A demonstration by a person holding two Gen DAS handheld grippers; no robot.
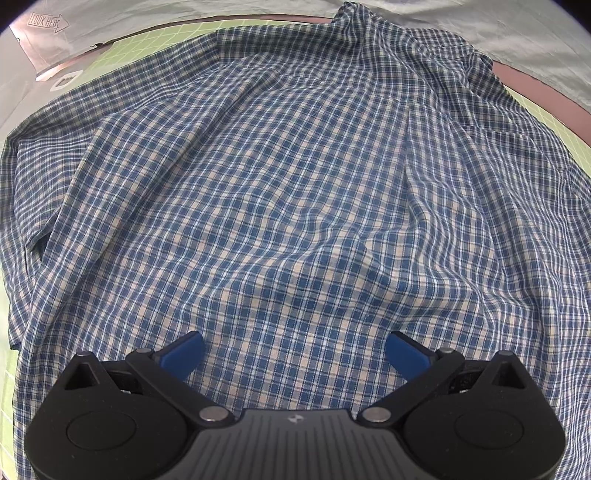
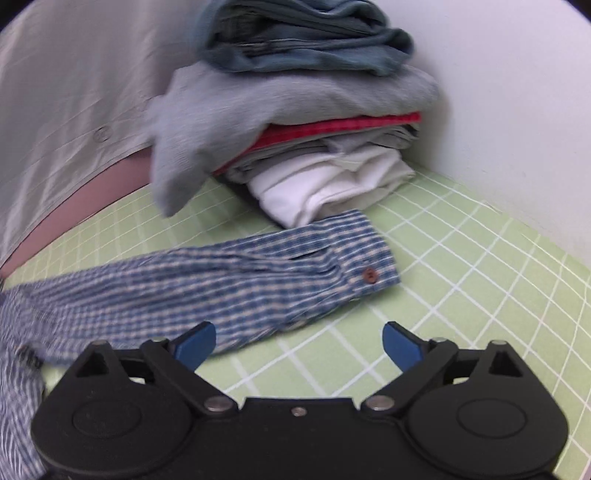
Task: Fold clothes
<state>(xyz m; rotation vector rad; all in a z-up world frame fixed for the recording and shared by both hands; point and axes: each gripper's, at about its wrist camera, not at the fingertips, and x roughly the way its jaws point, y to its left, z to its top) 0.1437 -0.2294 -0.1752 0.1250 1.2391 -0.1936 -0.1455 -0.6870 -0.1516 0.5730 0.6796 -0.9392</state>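
A blue and white checked shirt (image 1: 280, 177) lies spread, back up, over the green grid mat (image 1: 155, 40); it fills the left wrist view. My left gripper (image 1: 293, 350) hovers over its lower part, open, nothing between the blue fingertips. In the right wrist view the shirt's sleeve (image 2: 221, 280) stretches flat across the mat, its buttoned cuff (image 2: 365, 258) pointing right. My right gripper (image 2: 299, 341) is open just in front of the sleeve, the left fingertip (image 2: 195, 343) over the sleeve's near edge, the right one over bare mat.
A pile of folded clothes (image 2: 314, 110) stands behind the cuff, against a white wall (image 2: 517, 110). A person's pale grey shirt (image 2: 55, 110) is at the far edge of the mat. A "look here" label (image 1: 48, 22) sits at the far left.
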